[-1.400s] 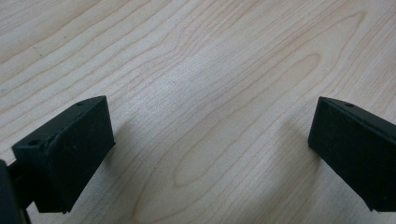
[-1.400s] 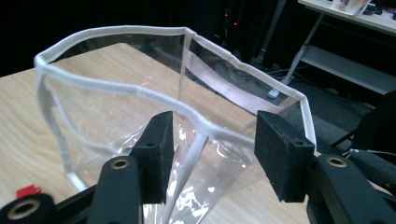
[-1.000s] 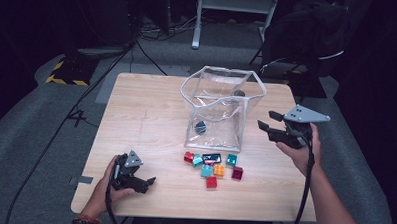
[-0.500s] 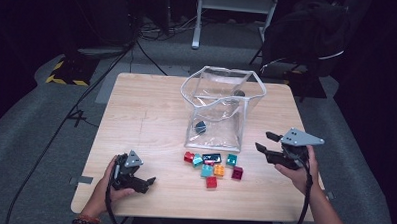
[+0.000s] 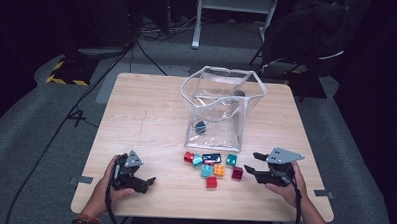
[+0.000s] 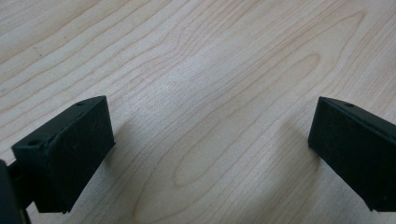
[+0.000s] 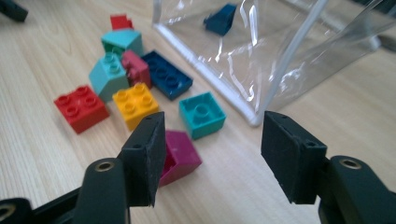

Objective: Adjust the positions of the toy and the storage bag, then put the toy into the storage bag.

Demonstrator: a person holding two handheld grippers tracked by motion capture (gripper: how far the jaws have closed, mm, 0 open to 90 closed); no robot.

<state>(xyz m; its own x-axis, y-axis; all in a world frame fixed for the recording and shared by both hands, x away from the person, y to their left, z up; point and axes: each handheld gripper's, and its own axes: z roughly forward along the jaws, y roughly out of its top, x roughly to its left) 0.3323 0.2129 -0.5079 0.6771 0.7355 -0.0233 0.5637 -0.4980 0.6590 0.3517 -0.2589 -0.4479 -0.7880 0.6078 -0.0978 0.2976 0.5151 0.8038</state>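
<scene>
1. Dark floor and trailing cables surround the pale wooden table (image 5: 151, 115), which fills the middle of the high view.
2. Compared with the earlier high views, the right gripper (image 5: 250, 169) has come down from the upper right beside the bag to sit low at the lower right of the table, just right of the bricks; the left gripper (image 5: 151, 180) is unmoved at the lower left.
3. In the right gripper view, the right gripper (image 7: 212, 149) has its jaws apart, having just been opening, with nothing between them and nothing touched; bare wood lies in the gap.
4. Just beyond its left jaw lies the magenta brick (image 7: 180, 156), partly hidden by that jaw, with a teal brick (image 7: 201, 113) just above it.
5. Farther to the upper left lie a yellow brick (image 7: 135, 103), a red brick (image 7: 80, 107) and a dark blue plate (image 7: 166, 74), close together.
6. At the top right stands the clear plastic bag (image 7: 289, 60), a dark blue piece (image 7: 220, 19) inside it.
7. In the left gripper view, the left gripper (image 6: 210, 154) has its jaws wide apart over bare wood, holding nothing.
</scene>
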